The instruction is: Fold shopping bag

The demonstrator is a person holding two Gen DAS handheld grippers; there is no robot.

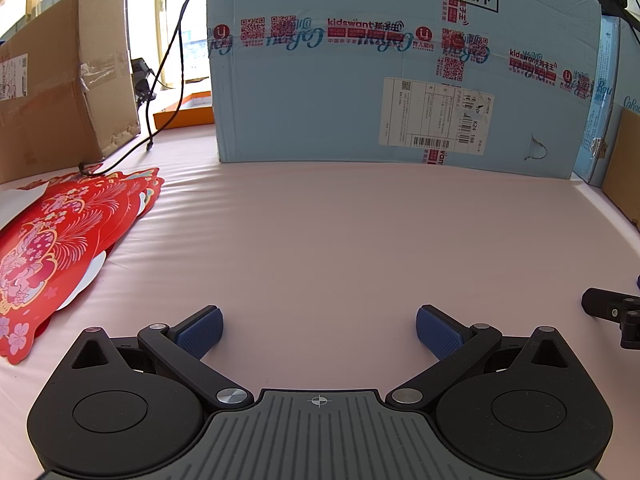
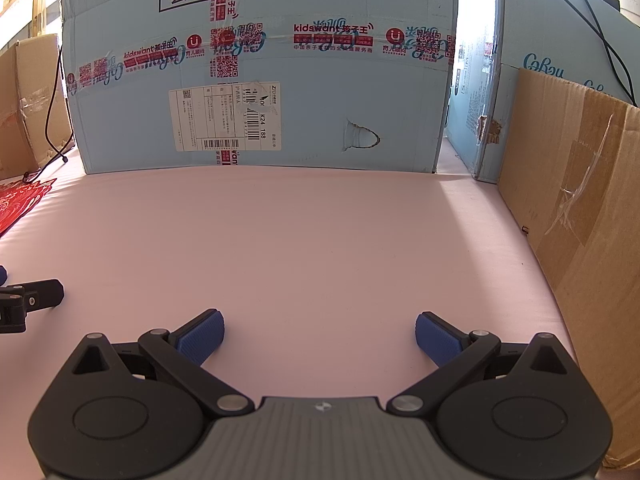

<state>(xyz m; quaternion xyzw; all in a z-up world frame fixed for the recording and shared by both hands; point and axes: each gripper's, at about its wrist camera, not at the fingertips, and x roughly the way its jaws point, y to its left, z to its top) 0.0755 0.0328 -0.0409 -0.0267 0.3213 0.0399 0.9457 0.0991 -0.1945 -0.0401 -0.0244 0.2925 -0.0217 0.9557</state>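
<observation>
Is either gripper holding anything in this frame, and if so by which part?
Nothing is held. The left gripper and right gripper are both open over the bare pink table; the red bags lie untouched at far left.

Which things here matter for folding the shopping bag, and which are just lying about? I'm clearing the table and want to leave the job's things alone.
For the job:
red shopping bags, flat at the table's left
left gripper, open
right gripper, open

Just lying about:
blue box
brown box
cardboard sheet
black cable

Storeroom-like workspace, taped shipping cartons [image 1: 400,64] ringing a pink-covered table [image 1: 320,240]
</observation>
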